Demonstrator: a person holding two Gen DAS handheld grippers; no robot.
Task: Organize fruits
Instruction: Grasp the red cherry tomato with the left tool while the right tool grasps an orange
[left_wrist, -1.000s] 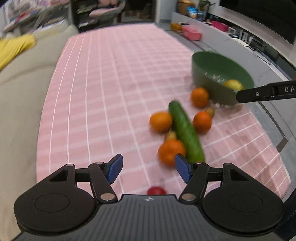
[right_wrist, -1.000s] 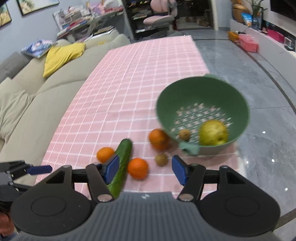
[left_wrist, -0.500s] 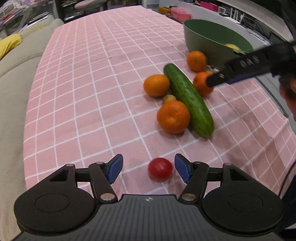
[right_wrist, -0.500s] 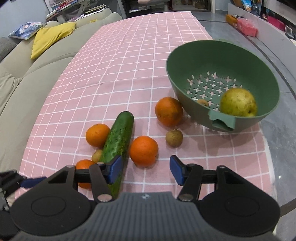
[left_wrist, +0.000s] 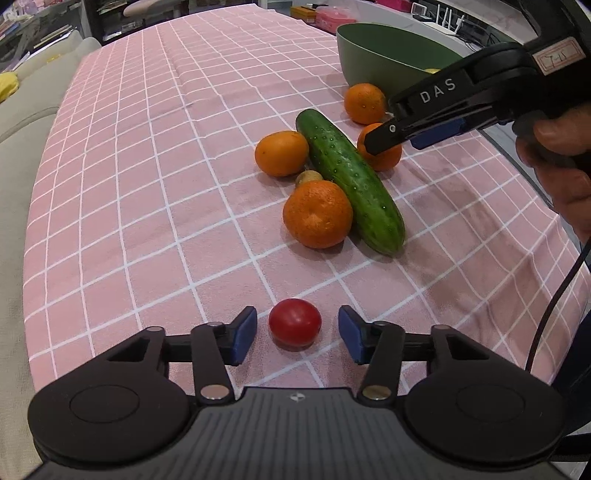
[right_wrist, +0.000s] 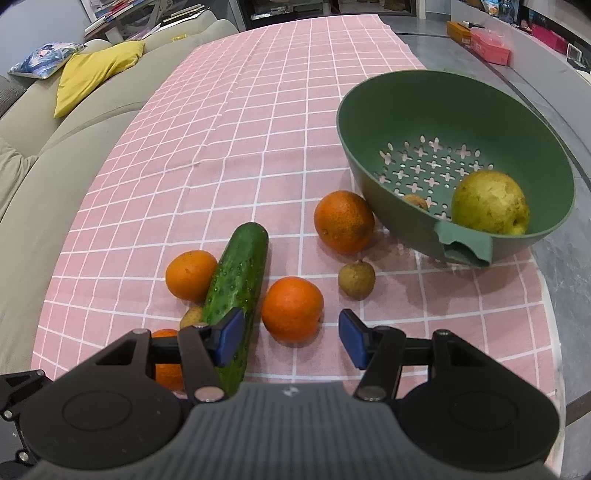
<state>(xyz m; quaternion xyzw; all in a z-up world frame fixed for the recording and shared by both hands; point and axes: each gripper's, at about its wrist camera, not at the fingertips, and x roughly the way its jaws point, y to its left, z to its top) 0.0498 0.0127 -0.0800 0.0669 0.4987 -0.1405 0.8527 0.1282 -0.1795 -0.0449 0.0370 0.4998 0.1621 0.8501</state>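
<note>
A red tomato lies on the pink checked cloth between the blue pads of my left gripper; its jaws are closing and a gap shows on both sides. My right gripper is open, its pads either side of an orange without touching; its fingers cross the left wrist view. A cucumber lies beside three more oranges and two small brown fruits. The green colander bowl holds a pear and a small brown fruit.
The bowl sits at the table's right edge, over grey floor. A beige sofa with a yellow cushion runs along the left side. A person's hand and a black cable are at the right of the left wrist view.
Both grippers have come down closer to the cloth. The tomato now sits between the left pads, which have narrowed. The right pads now flank the orange beside the cucumber.
</note>
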